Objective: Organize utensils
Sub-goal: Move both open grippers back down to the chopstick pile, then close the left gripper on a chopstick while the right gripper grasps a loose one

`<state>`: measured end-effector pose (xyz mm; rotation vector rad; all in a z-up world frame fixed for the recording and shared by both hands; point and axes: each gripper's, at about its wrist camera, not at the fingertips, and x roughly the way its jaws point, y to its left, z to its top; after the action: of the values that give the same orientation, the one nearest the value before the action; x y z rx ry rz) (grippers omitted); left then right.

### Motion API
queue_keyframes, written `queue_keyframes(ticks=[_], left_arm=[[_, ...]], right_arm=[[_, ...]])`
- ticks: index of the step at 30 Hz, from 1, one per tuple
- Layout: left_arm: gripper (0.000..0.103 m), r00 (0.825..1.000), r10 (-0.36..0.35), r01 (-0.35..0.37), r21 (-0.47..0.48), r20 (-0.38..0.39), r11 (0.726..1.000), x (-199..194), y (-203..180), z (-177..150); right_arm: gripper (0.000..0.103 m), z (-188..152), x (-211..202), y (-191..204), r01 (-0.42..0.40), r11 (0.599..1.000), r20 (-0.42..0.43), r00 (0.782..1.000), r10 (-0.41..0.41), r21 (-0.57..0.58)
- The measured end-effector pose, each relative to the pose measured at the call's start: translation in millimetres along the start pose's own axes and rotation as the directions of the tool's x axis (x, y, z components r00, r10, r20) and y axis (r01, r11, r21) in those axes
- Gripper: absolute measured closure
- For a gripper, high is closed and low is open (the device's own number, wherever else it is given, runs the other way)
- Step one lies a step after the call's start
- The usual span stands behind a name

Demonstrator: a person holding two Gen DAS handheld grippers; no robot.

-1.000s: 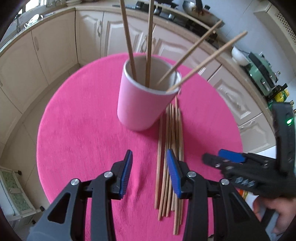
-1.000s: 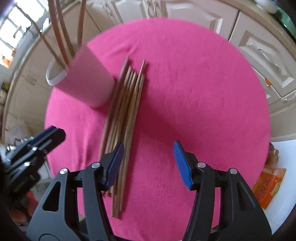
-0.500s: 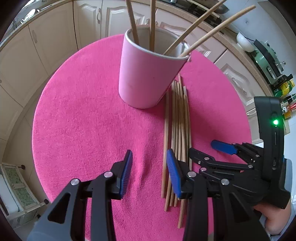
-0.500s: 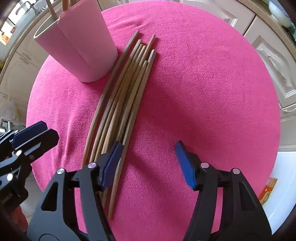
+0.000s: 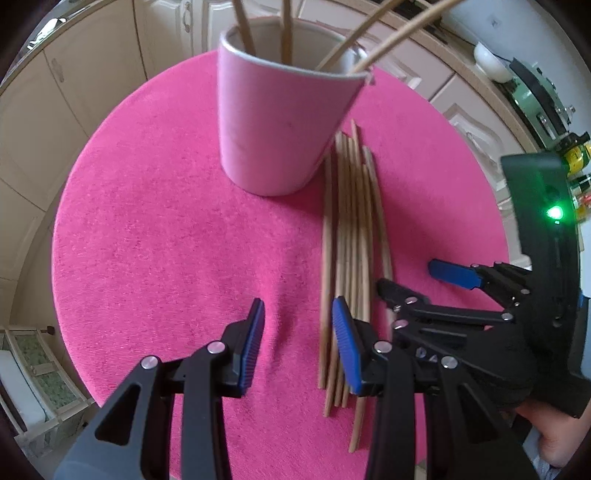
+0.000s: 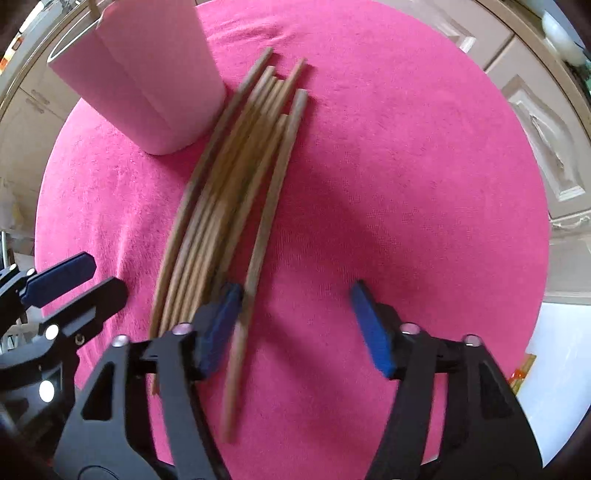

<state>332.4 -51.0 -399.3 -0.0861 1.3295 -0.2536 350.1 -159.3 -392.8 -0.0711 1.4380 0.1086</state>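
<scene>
A pink cup stands on the round pink-covered table and holds several wooden chopsticks. A bundle of loose chopsticks lies flat just right of the cup; it also shows in the right wrist view, beside the cup. My left gripper is open and empty, low over the cloth, its right finger over the bundle's near ends. My right gripper is open, low over the table, its left finger over the bundle's right edge; it also shows in the left wrist view.
Cream kitchen cabinets ring the table. A counter with a white bowl and appliances runs along the back right. An orange packet lies on the floor at the right.
Both grippers have moved forward and lower toward the chopstick bundle and cup. The right gripper has closed in on the bundle's right edge. Nothing has been taken hold of.
</scene>
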Motion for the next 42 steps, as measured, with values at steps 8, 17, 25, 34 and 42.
queue_keyframes(ticks=[8,17,25,34,42], left_arm=[[0.065,0.998,-0.052,0.057,0.104,-0.042,0.993,17,-37,7],[0.095,0.995,-0.027,0.039,0.122,-0.097,0.992,45,-53,22],[0.097,0.99,0.0,0.016,0.112,-0.14,0.994,55,-58,32],[0.098,0.992,-0.024,0.033,0.065,-0.126,0.997,55,-55,33],[0.098,0.991,-0.095,0.097,0.008,-0.092,0.995,34,-41,31]], right_arm=[[0.07,-14,-1,-42,-0.081,0.994,-0.015,0.996,0.082,0.073],[0.07,-29,1,-74,-0.159,0.978,-0.013,0.987,0.162,0.135],[0.068,-38,2,-93,-0.182,0.972,-0.018,0.982,0.187,0.151],[0.068,-19,-14,-77,-0.179,0.979,-0.005,0.984,0.18,0.096],[0.07,6,-11,-59,-0.171,0.985,-0.001,0.985,0.171,0.012]])
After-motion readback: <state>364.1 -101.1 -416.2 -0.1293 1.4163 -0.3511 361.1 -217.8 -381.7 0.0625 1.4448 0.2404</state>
